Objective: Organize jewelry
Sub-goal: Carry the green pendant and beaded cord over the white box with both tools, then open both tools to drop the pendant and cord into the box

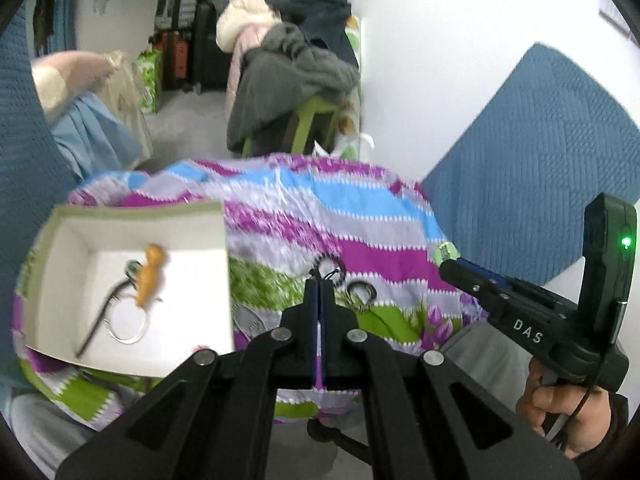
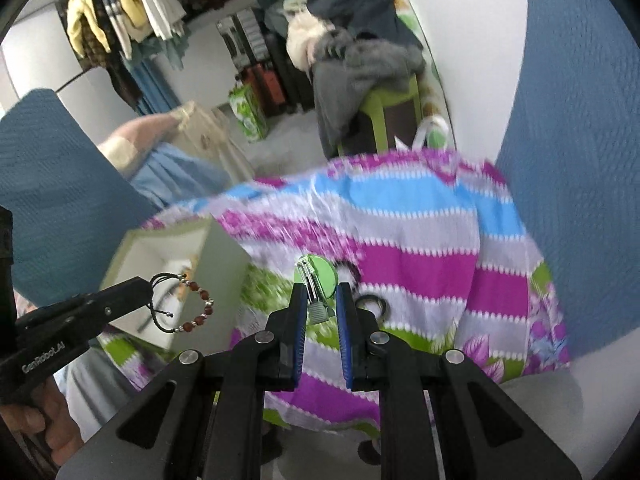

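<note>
Right wrist: bead bracelet [image 2: 188, 304] hangs above box [image 2: 224, 248] edge.

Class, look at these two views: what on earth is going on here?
A person is sorting jewelry on a striped cloth, holding a gripper in each hand. The left gripper is shut on the cord of a beaded bracelet, lifted beside a white box that already holds a keyring. The right gripper holds a small green round item. A dark ring lies on the cloth.
</note>
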`<state>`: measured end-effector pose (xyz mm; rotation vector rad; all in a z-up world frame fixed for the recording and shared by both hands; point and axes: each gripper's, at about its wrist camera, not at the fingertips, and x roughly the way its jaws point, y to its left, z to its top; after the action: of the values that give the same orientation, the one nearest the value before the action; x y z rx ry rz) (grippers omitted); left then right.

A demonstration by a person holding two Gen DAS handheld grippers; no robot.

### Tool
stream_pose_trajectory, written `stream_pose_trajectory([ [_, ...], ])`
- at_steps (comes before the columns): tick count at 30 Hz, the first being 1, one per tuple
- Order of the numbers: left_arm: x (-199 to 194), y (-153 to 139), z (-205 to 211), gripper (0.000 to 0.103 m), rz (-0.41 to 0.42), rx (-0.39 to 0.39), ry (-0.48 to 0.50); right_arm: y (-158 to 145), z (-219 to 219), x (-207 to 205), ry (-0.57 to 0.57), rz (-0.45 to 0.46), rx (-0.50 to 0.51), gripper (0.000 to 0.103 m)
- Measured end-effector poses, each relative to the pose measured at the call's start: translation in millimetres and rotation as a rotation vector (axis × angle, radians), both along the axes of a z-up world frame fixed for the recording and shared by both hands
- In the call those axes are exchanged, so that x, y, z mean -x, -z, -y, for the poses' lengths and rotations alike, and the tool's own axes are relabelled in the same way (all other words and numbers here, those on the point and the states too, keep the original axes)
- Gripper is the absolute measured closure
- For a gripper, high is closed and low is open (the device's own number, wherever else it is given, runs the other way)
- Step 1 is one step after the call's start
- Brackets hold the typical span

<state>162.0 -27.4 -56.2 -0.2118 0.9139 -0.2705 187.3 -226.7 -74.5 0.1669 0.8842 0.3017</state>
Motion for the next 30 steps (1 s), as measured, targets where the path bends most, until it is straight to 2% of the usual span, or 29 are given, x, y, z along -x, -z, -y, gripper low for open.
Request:
stream_pose_trajectory([
  [5,2.5,-20.8,-26.4,0.103,0.040,-0.025,-0.039,-32.8,-26.3,-0.1,-0.032,0.062,0.000,0.090],
  [12,4.1,-24.1,-67.5,0.103,0.063,-0.045,-0.101,-42.3,-73.8,-2.1,-0.096,0.085,-0.010,0.090],
  [17,3.8,-7.8,-102.4,0.103,0.035,-0.058,-0.146,-19.2,-120.0,-5.5,-0.172,0.035,-0.012,0.090],
  [23,2.6,29.0,-133.6,0.103,-0.037,-0.047,-0.179,16.2,-163.5,-7.3,-0.250,-0.040,0.008,0.090],
  [30,4.9,61.3,-147.3,0.103,-0.097,-0.036,-0.195,46.1,-183.6,-6.9,-0.295,-0.099,0.053,0.090],
])
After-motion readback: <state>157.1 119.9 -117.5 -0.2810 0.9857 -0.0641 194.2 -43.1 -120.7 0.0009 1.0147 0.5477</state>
